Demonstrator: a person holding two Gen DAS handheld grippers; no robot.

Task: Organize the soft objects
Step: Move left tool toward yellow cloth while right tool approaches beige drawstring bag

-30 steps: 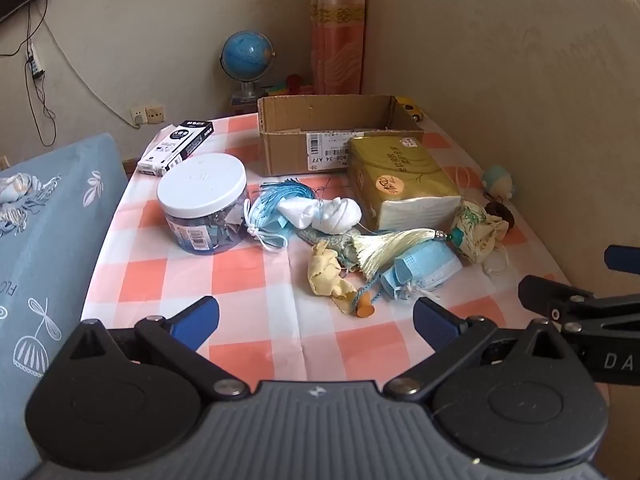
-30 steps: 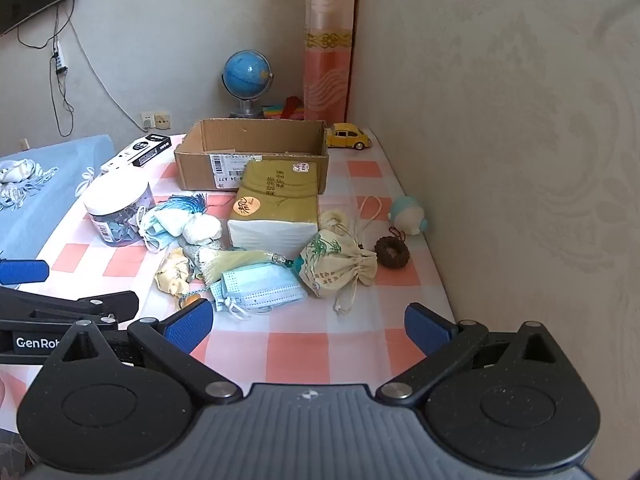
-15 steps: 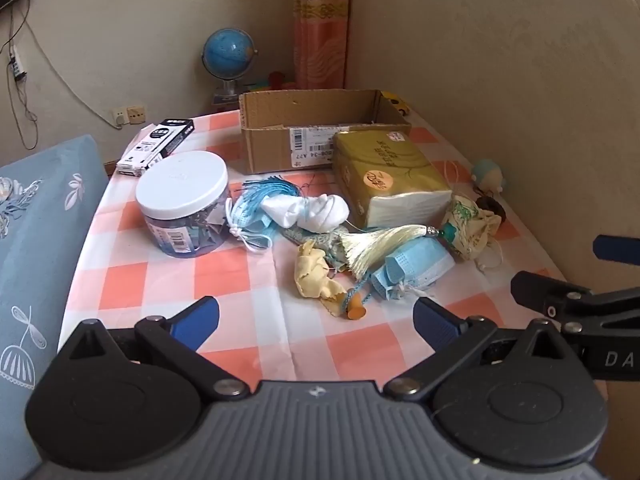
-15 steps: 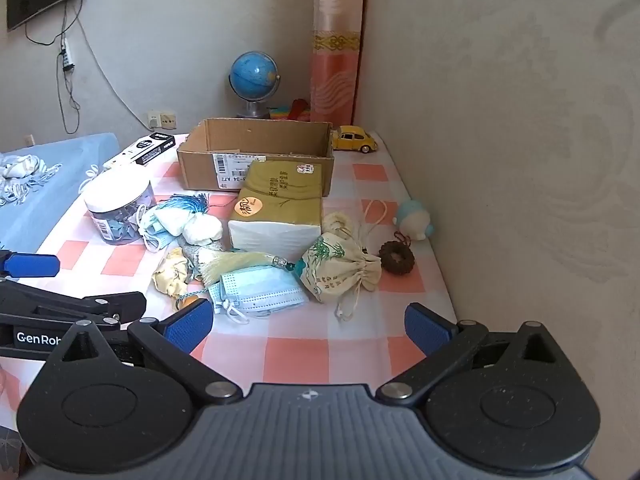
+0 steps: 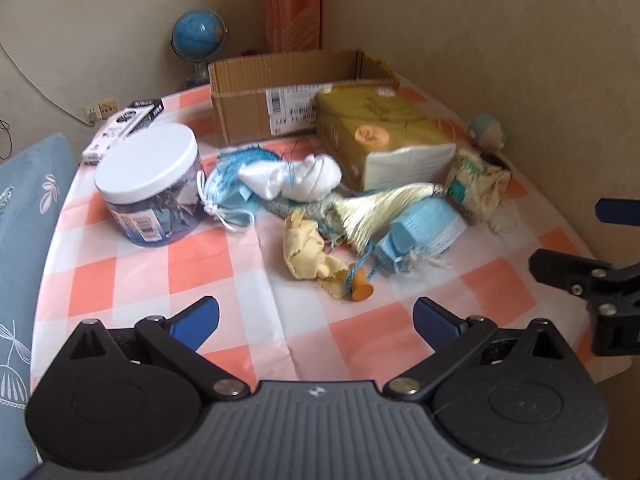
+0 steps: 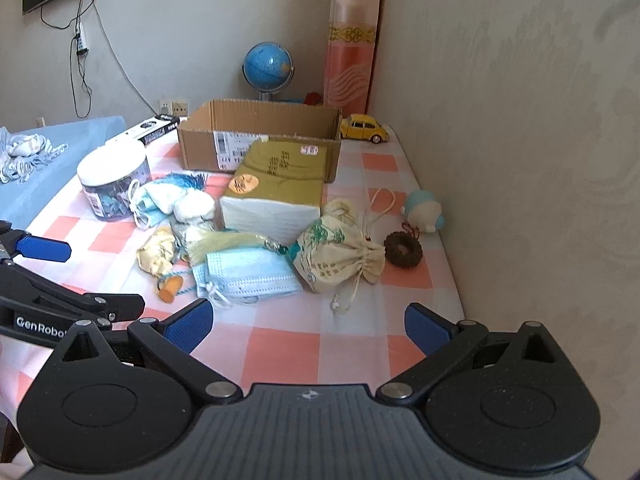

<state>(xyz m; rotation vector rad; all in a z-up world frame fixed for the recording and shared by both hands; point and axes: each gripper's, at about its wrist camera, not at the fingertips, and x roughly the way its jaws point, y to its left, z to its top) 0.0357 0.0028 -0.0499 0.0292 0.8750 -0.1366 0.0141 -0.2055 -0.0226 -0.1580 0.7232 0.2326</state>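
A heap of soft items lies mid-table in front of an open cardboard box (image 5: 288, 92) (image 6: 260, 136): a tissue pack (image 5: 380, 140) (image 6: 276, 188), a white cloth bundle (image 5: 292, 176), blue face masks (image 5: 424, 232) (image 6: 248, 272), a cream tassel (image 5: 372, 208), a crumpled yellow cloth (image 5: 308, 252) (image 6: 158, 254) and a printed drawstring pouch (image 5: 476, 184) (image 6: 340, 252). My left gripper (image 5: 316, 318) is open near the table's front edge, short of the yellow cloth. Open too, my right gripper (image 6: 306, 322) hovers just before the masks and pouch. Neither holds anything.
A white-lidded plastic jar (image 5: 150, 184) (image 6: 114, 184) stands at the left on the checked tablecloth (image 5: 200, 264). A globe (image 6: 267, 66), a yellow toy car (image 6: 364, 128), a small plush toy (image 6: 424, 210) and a brown ring (image 6: 403, 249) sit near the wall. A blue cushion (image 5: 20, 216) borders the left.
Both grippers have moved forward toward the heap, which now looks larger in both views. The left view has swung slightly to the left. Nothing on the table has moved.
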